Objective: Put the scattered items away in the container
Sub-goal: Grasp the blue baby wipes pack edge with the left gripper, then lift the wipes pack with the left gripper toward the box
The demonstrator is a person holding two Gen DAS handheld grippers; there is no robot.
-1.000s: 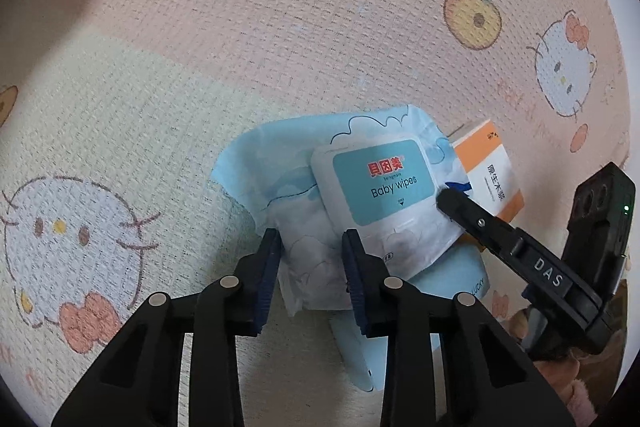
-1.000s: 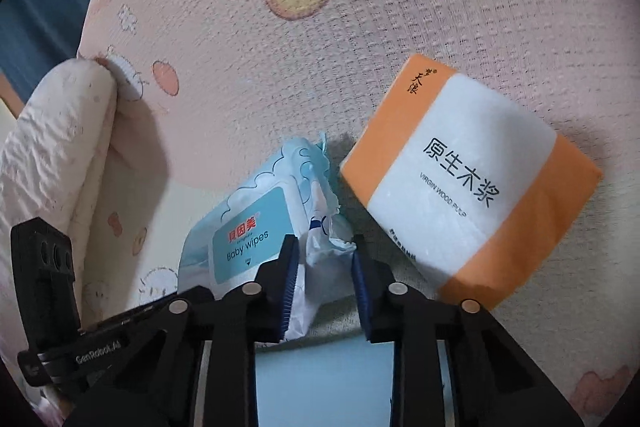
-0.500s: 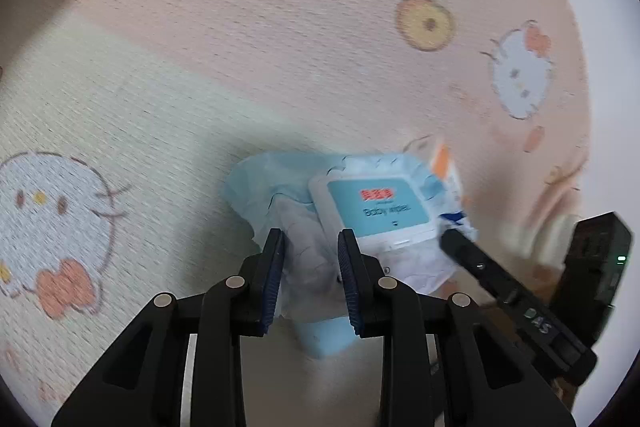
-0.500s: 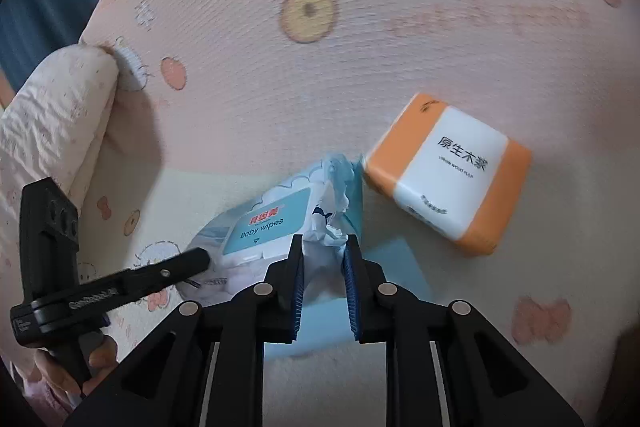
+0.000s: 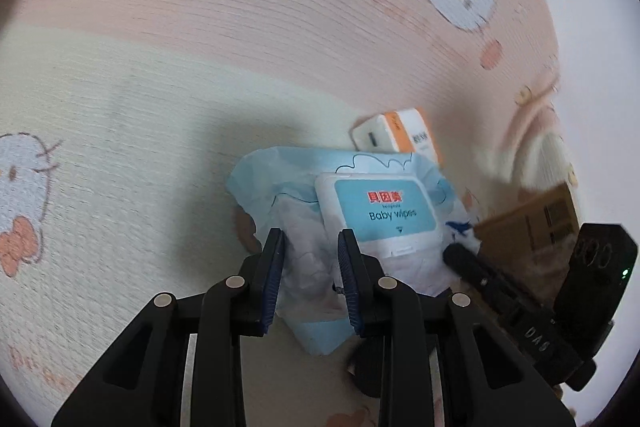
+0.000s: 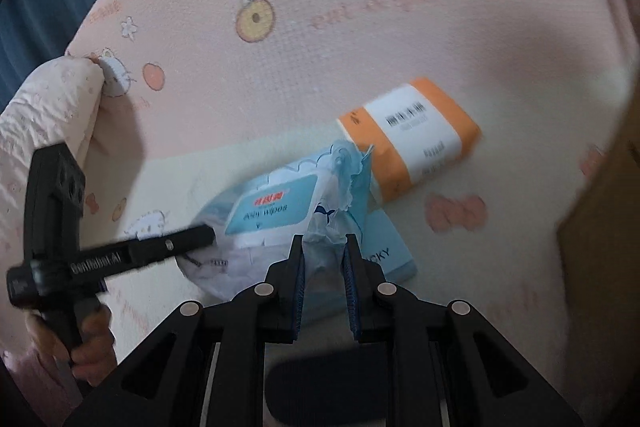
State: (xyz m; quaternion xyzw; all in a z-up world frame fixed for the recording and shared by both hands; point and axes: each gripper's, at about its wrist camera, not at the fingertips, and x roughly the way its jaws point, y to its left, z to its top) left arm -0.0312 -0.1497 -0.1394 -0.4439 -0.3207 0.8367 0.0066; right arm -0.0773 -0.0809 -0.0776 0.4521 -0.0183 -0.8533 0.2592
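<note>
A baby wipes pack [image 5: 376, 215] in a crinkled blue-and-white wrapper hangs above the cartoon-print mat [image 5: 160, 67], held from both ends. My left gripper [image 5: 310, 239] is shut on its loose left end. My right gripper [image 6: 323, 247] is shut on the crumpled wrapper at the right end of the wipes pack [image 6: 272, 207]. A flat light blue pack [image 6: 388, 251] shows just under the wipes; I cannot tell whether it is carried along. An orange-and-white tissue pack [image 6: 412, 135] lies on the mat beyond. A brown cardboard box [image 5: 532, 223] stands at the right.
A padded pale quilt roll [image 6: 44, 107] borders the mat on the left of the right wrist view, with a dark blue surface behind it. A person's hand [image 6: 92, 339] grips the left tool. The box wall [image 6: 600, 247] fills the right side.
Both grippers have lifted the wipes pack and carried it away from the orange tissue pack, which now looks smaller. The cardboard box has come into view at the right.
</note>
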